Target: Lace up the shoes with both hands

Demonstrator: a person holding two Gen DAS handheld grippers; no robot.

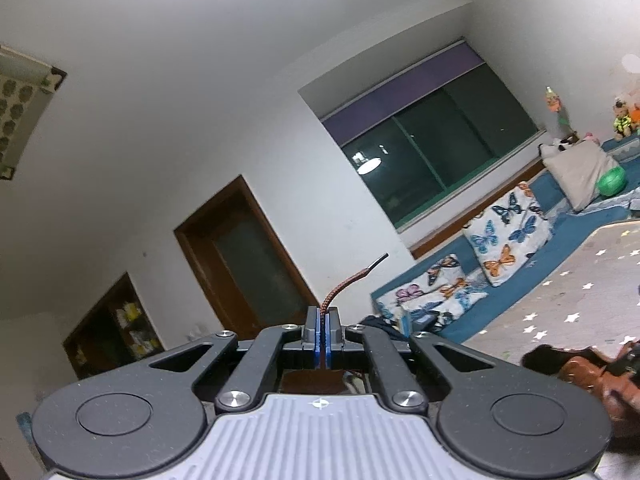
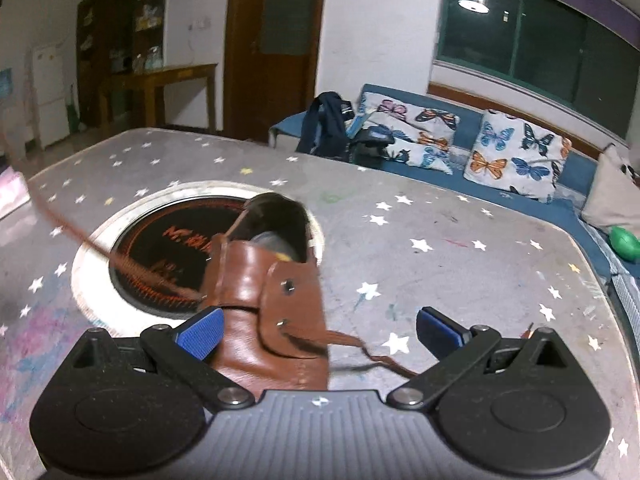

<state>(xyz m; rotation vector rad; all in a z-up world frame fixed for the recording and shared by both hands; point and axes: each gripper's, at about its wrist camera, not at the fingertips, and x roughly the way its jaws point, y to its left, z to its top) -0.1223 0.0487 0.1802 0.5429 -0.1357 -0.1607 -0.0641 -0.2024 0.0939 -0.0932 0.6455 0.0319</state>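
In the left wrist view my left gripper (image 1: 322,322) is shut on a brown braided shoelace (image 1: 345,285), whose dark tip sticks up past the blue pads toward the wall. A brown leather shoe (image 1: 592,376) shows at the lower right edge. In the right wrist view the same shoe (image 2: 266,304) stands on the star-patterned table (image 2: 460,264), between and just ahead of my right gripper (image 2: 318,334), which is open. One lace strand (image 2: 80,236) runs taut from the shoe up to the left. Another lace strand (image 2: 360,350) lies loose to the right of the shoe.
A round black cooktop (image 2: 160,248) is set into the table behind the shoe. A blue bench with butterfly cushions (image 2: 516,156) lines the wall under a dark window. A green ball (image 2: 624,242) lies at the right. A wooden door and shelves stand at the back left.
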